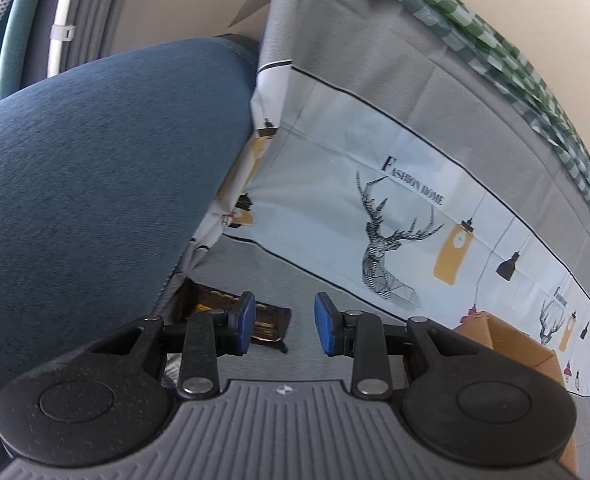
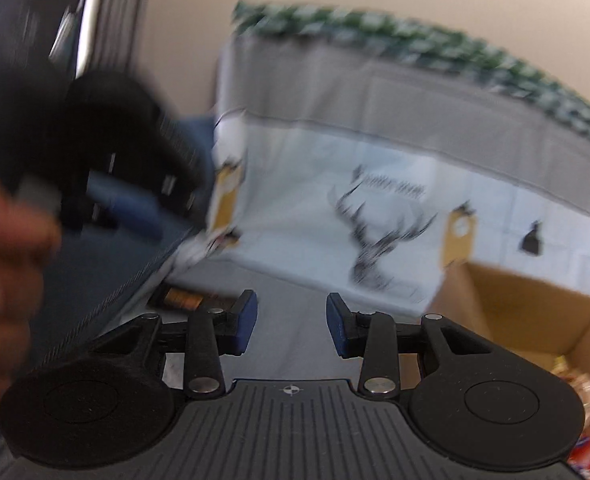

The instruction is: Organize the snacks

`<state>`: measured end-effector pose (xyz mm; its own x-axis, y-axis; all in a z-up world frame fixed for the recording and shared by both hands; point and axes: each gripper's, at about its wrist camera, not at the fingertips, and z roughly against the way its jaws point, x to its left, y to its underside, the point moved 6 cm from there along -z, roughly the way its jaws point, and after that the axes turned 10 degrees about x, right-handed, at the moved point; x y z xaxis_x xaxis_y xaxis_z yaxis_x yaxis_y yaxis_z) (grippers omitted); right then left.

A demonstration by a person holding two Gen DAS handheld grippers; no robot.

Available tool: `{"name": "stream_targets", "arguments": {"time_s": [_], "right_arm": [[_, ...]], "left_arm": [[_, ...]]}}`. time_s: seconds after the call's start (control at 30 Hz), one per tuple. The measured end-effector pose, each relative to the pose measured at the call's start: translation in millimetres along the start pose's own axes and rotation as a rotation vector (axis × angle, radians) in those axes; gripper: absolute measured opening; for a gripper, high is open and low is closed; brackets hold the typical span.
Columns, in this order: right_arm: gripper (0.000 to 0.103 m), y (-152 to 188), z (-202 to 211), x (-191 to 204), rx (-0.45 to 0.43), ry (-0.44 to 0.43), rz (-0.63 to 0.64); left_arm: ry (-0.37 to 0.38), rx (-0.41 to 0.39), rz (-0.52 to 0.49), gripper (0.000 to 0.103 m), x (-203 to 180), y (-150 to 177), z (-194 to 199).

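Both grippers, left gripper [image 1: 283, 323] and right gripper [image 2: 292, 323], have their jaws spread with nothing between them. Your dark snack packet [image 1: 269, 322] lies on the gray floor, far left, half under the blue cushion [image 1: 95, 184], so you could miss it. You can read "FASHION HOME" on the deer cloth [image 1: 395, 216].

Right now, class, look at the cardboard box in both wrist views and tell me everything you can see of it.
The cardboard box is plain brown, seemingly corrugated, and open at the top, with its inner walls showing. It sits low on the right on the grey surface, close in front of the deer-print cloth; whether they touch I cannot tell. The right wrist view shows blurred colourful packets inside at its lower right. The left wrist view shows only a corner of it. Neither claw touches it.
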<state>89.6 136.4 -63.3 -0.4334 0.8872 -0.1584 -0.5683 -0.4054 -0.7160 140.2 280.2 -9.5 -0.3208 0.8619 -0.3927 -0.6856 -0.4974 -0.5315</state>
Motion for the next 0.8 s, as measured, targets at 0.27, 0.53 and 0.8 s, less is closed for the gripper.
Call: {"name": "stream_targets", "arguments": {"time_s": [0.27,0.53,0.8], "right_arm": [[0.067,39,-55,49,0.2,-0.137,0.128],[0.068,46,-68,53,0.228,-0.163,0.137],[0.021,47,-67,45,0.233,-0.245,0.137]], "left_arm": [[-0.055,0.013,-0.017,0.037,9,2,-7],[-0.055,0.036,0.003,0.037,20,4,-14],[-0.067,0.048,-0.011,0.037,17,7,-21]]}}
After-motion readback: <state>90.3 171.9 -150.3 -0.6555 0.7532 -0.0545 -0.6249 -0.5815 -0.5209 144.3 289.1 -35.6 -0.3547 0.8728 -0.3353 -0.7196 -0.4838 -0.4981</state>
